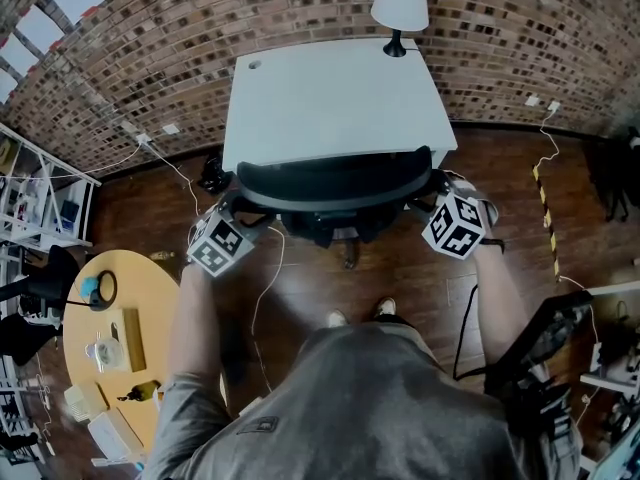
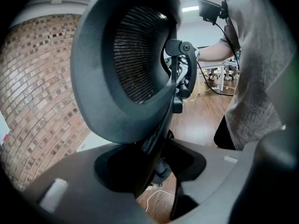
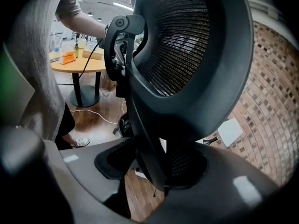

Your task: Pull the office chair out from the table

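A black mesh-backed office chair (image 1: 335,183) stands tucked against the near edge of a white table (image 1: 330,98). My left gripper (image 1: 238,211) is at the left end of the backrest, and my right gripper (image 1: 434,196) is at the right end. In the left gripper view the backrest's rim (image 2: 117,78) runs down between the jaws of the left gripper (image 2: 149,171), which are closed on it. In the right gripper view the backrest's rim (image 3: 187,55) sits likewise in the right gripper (image 3: 154,167). The seat and wheels are mostly hidden under the backrest.
A white lamp (image 1: 399,8) stands at the table's far edge by the brick wall. A round wooden table (image 1: 115,338) with small items is at lower left, and shelving (image 1: 40,198) at far left. Cables (image 1: 265,288) lie on the wood floor near the person's feet (image 1: 360,313).
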The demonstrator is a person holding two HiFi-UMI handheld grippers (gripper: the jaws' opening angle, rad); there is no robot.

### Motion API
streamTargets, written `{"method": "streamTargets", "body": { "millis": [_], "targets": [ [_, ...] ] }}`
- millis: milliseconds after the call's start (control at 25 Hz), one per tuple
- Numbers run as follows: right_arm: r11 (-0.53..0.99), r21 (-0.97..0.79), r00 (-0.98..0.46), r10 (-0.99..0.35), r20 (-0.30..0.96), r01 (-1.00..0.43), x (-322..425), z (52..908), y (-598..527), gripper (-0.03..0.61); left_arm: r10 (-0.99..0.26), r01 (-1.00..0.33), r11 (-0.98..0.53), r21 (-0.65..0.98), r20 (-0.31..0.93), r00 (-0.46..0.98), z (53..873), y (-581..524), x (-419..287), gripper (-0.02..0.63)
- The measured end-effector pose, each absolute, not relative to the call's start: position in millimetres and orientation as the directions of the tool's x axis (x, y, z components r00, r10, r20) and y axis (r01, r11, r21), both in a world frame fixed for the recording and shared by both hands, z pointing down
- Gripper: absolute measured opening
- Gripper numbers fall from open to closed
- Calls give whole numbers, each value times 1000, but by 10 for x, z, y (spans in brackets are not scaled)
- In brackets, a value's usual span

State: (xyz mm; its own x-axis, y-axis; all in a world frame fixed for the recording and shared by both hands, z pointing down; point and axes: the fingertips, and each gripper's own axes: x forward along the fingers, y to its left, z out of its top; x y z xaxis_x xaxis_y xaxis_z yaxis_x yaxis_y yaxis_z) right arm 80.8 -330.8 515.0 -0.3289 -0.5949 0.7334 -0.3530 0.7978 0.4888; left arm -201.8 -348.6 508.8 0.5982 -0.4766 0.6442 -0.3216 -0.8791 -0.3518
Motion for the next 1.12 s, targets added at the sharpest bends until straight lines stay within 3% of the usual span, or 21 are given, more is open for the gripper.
{"method": "streamTargets", "body": {
  "millis": [760, 1120],
  "targets": [
    [780, 476, -277, -602, 749, -407, 1009, 5160, -2608, 230, -441, -266, -896, -355, 646, 623, 5077, -2789, -1825, 179],
    [774, 495, -289, -616, 733, -395, 1243, 5122, -2281, 241, -467, -308, -884, -352, 635, 616, 5039, -2296, -1595, 175]
  ]
}}
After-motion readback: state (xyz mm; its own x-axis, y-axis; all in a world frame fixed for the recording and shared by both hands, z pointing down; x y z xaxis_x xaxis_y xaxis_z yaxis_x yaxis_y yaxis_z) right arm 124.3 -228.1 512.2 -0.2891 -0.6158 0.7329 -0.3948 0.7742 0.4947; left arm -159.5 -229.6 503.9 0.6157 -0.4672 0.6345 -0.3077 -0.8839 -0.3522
